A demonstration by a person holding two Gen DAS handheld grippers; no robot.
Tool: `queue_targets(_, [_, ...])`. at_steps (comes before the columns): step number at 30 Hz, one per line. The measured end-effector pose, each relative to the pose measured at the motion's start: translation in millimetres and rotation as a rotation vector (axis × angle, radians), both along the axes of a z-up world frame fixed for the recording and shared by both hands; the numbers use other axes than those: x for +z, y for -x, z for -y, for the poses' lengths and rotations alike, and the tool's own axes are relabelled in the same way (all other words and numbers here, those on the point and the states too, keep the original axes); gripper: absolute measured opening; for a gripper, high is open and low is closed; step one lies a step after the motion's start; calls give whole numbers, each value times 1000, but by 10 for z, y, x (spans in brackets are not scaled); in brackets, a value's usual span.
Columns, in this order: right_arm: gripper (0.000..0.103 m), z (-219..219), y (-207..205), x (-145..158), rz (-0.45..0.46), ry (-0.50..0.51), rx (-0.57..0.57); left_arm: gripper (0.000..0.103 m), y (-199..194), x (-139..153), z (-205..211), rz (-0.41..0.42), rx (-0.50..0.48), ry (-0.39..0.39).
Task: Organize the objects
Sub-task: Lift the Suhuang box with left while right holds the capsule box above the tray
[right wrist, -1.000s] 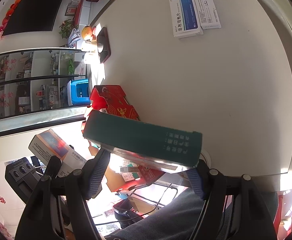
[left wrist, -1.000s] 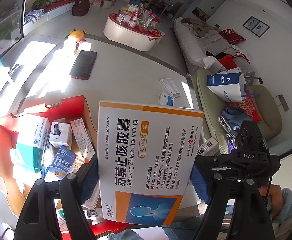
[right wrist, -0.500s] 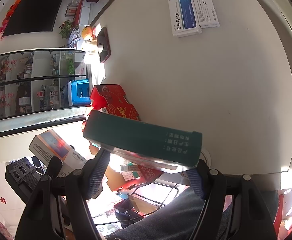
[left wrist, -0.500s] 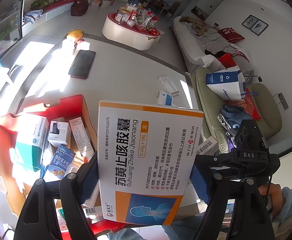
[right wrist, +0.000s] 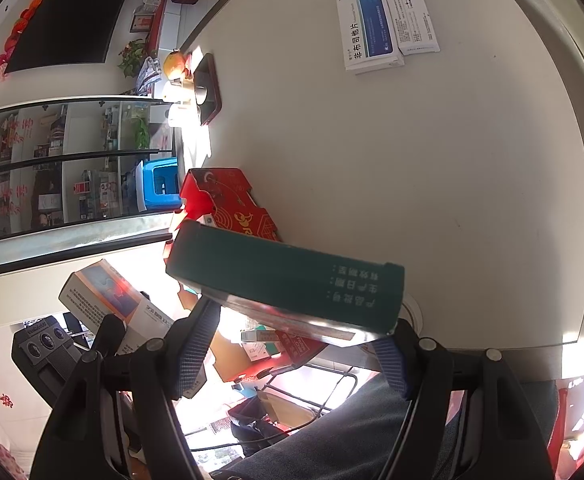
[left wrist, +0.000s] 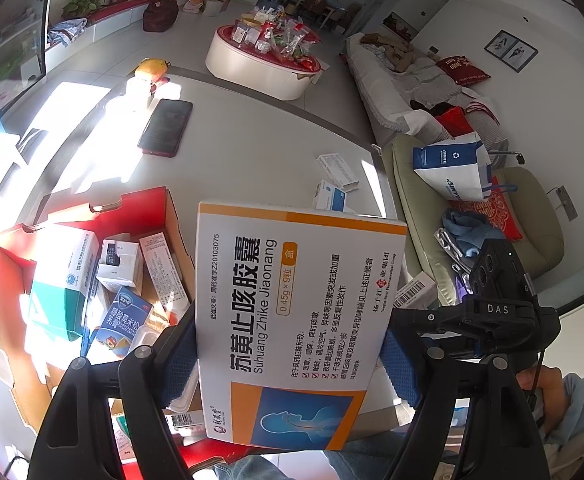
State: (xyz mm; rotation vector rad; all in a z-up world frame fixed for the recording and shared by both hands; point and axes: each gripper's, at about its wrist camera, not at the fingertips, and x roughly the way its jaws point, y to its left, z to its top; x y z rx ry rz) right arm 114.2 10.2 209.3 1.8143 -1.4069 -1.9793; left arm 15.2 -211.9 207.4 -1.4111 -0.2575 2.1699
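Left tongs (left wrist: 287, 364) first: I've got them pinching a white-and-orange medicine box (left wrist: 292, 320) by its two long edges, blue pads (left wrist: 179, 360) pressed flat against the cardboard, printed face turned up toward me. It's up in the air above the near edge of the white counter (left wrist: 251, 152). Just left of it and lower down, the red carton (left wrist: 139, 210) sits open with several medicine packs inside, among them a green-and-white box (left wrist: 61, 280) and a blue one (left wrist: 123, 320). Farther back on the counter I see a dark phone (left wrist: 165, 127), and two small white packs (left wrist: 334, 180) to the right.

Right tongs (right wrist: 292, 344) now: they're clamped on a dark green box (right wrist: 283, 280), held over the counter's near edge, tilted down to the right. Beyond it, a white-and-blue pack (right wrist: 366, 26) lies flat at the far side of the counter.
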Motion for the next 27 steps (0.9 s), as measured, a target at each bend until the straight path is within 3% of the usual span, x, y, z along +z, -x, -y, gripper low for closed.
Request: queue_targets(27, [72,9,-116,9,-2,8,-19,84,-54,-16,6,-7,-5,10])
